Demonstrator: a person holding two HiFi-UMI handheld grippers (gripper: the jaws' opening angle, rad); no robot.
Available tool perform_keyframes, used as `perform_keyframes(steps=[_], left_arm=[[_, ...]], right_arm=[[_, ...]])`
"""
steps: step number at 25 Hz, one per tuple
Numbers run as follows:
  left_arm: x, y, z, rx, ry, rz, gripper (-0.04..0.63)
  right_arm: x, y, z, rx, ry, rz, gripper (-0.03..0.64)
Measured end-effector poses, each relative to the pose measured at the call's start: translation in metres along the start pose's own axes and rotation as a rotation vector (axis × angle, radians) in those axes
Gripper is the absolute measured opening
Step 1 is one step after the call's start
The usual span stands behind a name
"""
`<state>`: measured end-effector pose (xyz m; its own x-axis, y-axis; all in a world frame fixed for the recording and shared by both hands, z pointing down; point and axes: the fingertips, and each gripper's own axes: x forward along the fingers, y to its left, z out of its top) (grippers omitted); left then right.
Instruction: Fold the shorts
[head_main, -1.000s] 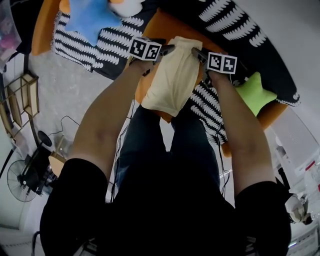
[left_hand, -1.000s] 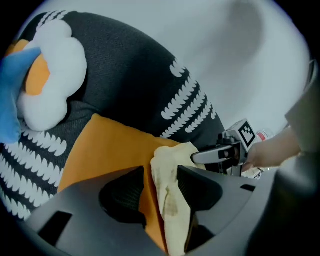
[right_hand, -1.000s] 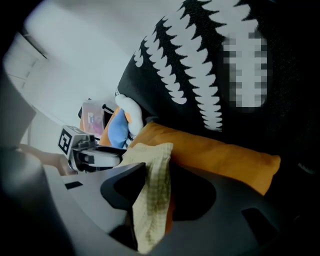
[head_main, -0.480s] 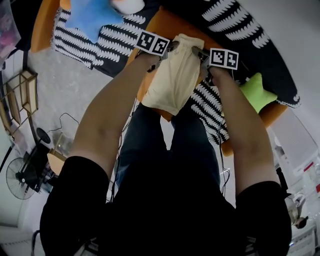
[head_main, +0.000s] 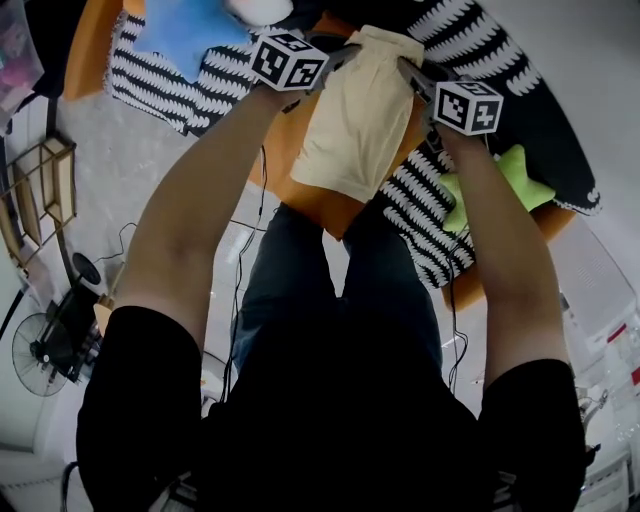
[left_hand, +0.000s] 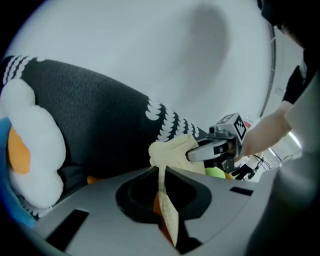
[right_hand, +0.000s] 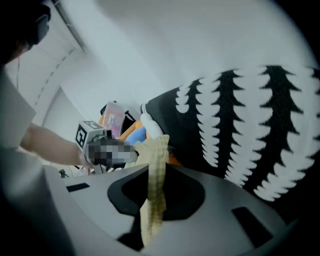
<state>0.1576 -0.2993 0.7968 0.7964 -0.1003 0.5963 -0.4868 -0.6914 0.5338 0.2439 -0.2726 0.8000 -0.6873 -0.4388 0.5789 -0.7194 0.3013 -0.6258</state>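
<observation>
The cream shorts (head_main: 362, 112) hang in the air above the orange couch seat (head_main: 300, 185), held by their top edge at both corners. My left gripper (head_main: 345, 52) is shut on the left corner; its jaws have just been closing and the cloth (left_hand: 167, 210) runs pinched between them. My right gripper (head_main: 408, 68) has also just been closing and is shut on the right corner, with a strip of the cloth (right_hand: 154, 195) pinched in its jaws. From each gripper view the other gripper shows across the cloth: the right one (left_hand: 192, 155), the left one (right_hand: 135, 156).
A black-and-white patterned blanket (head_main: 170, 80) covers the couch. A blue star cushion (head_main: 185, 28), a white-and-orange egg cushion (left_hand: 27, 150) and a green star cushion (head_main: 505, 180) lie around. The person's dark trouser legs (head_main: 340, 300) are below the shorts. A fan (head_main: 45, 355) stands on the floor at left.
Both grippers closed on the top corners of the shorts and rose, lifting the cloth off the couch seat so that it now hangs between them.
</observation>
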Motion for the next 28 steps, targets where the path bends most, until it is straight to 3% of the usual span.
perform_keyframes(steps=[6,13,21,28], left_arm=[[-0.024,-0.014,-0.004,0.214,0.047,-0.012,0.04],[-0.042,-0.043,-0.036,0.412,0.087,-0.031,0.038],[-0.059,-0.074,-0.088,0.762,0.153,-0.012,0.037],[-0.072,-0.091,-0.139,1.057,0.205,-0.027,0.035]], right_arm=[[-0.009,0.025,-0.005,-0.237,0.009,-0.002,0.043],[-0.023,0.058,-0.053,-0.472,0.085,0.043,0.041],[-0.028,0.095,-0.104,-0.827,0.16,0.082,0.041],[-0.026,0.121,-0.159,-1.039,0.25,0.155,0.043]])
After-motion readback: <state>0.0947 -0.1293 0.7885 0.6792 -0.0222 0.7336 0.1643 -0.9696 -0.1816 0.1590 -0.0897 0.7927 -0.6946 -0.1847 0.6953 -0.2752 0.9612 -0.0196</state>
